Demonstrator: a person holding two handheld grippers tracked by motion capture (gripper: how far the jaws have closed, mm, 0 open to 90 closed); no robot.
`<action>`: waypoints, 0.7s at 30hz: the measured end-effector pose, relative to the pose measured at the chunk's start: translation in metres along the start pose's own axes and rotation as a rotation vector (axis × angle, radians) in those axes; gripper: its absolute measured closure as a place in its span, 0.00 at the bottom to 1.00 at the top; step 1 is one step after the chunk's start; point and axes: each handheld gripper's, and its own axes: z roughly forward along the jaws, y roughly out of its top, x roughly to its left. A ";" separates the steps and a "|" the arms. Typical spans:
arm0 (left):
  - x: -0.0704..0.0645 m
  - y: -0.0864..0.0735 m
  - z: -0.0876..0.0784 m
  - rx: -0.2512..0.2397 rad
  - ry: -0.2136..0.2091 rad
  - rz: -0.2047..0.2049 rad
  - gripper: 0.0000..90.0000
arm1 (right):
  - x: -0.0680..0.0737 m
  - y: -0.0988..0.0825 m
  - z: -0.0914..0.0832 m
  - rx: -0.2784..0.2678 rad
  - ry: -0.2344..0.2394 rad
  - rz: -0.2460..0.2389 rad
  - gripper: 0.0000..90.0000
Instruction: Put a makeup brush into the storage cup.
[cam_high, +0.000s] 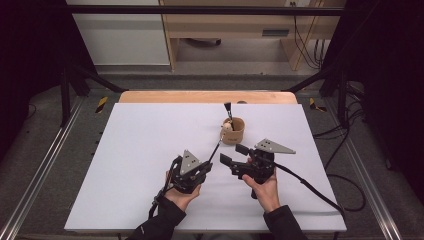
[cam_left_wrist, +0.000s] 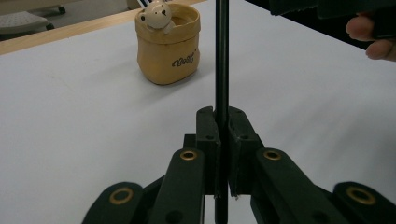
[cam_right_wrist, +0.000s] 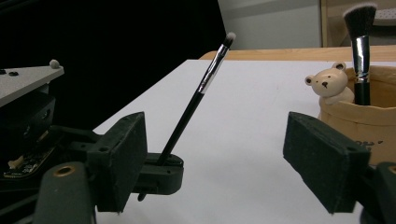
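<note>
while the left claw (cam_high: 209, 161) pinches a thin brush (cam_high: 215, 150) near the table (cam_high: 135, 150) middle, the right claw (cam_high: 234, 155) gapes empty beside it. left gripper view: jaws clamp the handle, cup (cam_left_wrist: 168, 46) far left. right gripper view: jaws apart, nothing between.

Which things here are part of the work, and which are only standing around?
Part of the work:
- thin brush, clamped in the left gripper
- bear cup
- big brush standing in the cup
- right gripper, open, nothing between its jaws

Just around:
- white table top
- wooden furniture behind
</note>
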 end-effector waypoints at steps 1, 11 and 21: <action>-0.002 0.001 0.000 0.003 0.001 -0.001 0.94 | 0.000 0.000 0.000 0.001 0.001 0.002 0.28; -0.012 0.005 0.007 -0.001 -0.006 0.010 0.94 | -0.001 0.001 0.004 -0.009 0.012 0.052 0.37; -0.022 0.007 0.011 -0.006 -0.011 0.021 0.94 | -0.003 0.002 0.005 -0.017 0.009 0.074 0.50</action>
